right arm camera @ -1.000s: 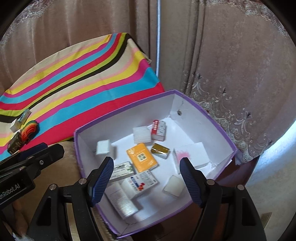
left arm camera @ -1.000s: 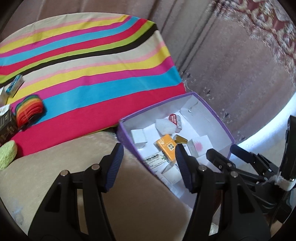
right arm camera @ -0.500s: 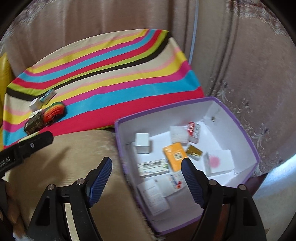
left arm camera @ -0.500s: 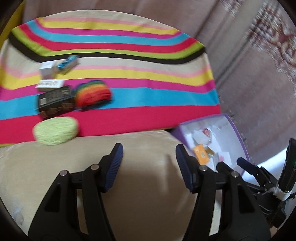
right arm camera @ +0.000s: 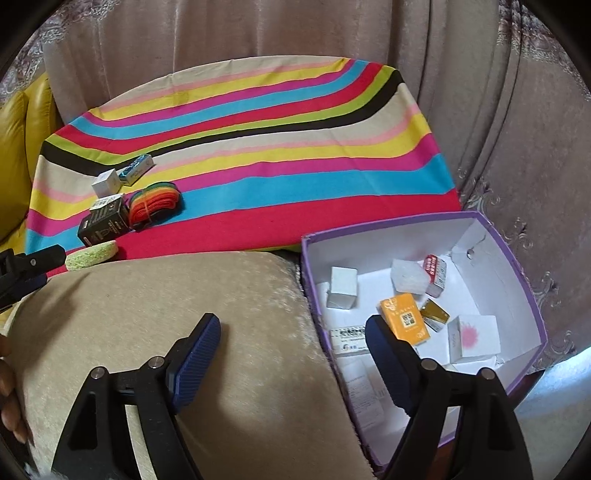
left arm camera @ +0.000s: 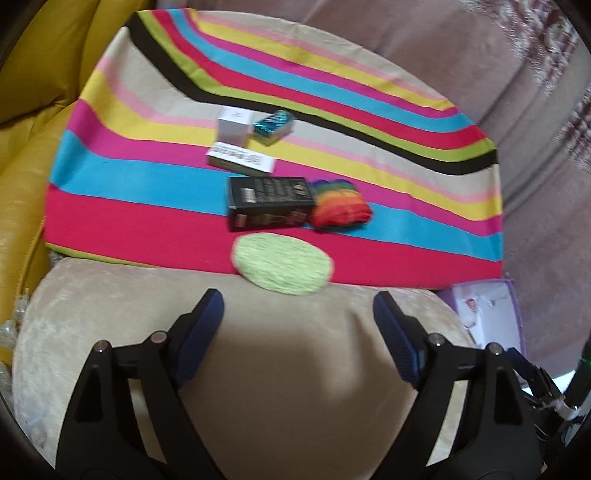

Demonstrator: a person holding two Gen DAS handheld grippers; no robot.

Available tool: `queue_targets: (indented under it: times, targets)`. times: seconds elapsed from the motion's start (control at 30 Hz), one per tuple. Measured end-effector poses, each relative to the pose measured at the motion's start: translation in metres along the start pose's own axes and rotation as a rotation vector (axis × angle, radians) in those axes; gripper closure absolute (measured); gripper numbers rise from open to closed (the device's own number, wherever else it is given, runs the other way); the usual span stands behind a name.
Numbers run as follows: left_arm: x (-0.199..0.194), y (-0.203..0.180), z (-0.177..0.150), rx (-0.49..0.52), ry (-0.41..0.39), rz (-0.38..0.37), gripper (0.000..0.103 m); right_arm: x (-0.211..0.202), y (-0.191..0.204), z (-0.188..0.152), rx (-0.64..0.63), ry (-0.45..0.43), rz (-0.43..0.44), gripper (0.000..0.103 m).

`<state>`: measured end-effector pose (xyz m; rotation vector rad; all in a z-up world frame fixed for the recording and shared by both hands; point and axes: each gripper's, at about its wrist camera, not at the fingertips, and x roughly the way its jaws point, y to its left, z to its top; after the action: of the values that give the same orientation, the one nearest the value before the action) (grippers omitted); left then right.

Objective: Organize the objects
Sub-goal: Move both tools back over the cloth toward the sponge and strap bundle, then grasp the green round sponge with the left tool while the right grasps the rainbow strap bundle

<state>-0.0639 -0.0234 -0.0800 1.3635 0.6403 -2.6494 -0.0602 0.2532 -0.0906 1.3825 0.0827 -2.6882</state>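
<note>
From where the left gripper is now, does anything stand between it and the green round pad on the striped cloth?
Nothing visible does. The left gripper, its empty jaws opening, faces the green pad directly, with only bare beige cushion between them. The black box and rainbow bundle lie beyond the pad.

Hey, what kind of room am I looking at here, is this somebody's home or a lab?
Most likely a home living room. A yellow sofa sits beside long draped curtains, and small household boxes lie on a striped cloth next to a beige cushion.
</note>
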Motion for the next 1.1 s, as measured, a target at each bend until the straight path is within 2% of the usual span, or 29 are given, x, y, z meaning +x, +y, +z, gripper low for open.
queue_targets:
  times: [0.23, 0.57, 0.67, 0.8, 1.1]
  targets:
    - [0.030, 0.005, 0.017, 0.060, 0.118, 0.051, 0.012, 0.011, 0.013, 0.008, -0.024, 0.016, 0.025, 0.019]
    - [0.070, -0.004, 0.029, 0.118, 0.224, 0.079, 0.011, 0.026, 0.044, 0.031, -0.114, 0.044, 0.074, 0.018]
    - [0.077, -0.006, 0.031, 0.133, 0.231, 0.088, 0.021, 0.033, 0.055, 0.038, -0.146, 0.058, 0.087, 0.018]
    - [0.077, -0.003, 0.030, 0.127, 0.219, 0.070, 0.021, 0.044, 0.070, 0.049, -0.180, 0.077, 0.104, 0.018]
    - [0.057, 0.033, 0.033, -0.059, 0.116, -0.016, 0.021, 0.081, 0.109, 0.080, -0.276, 0.138, 0.165, 0.018]
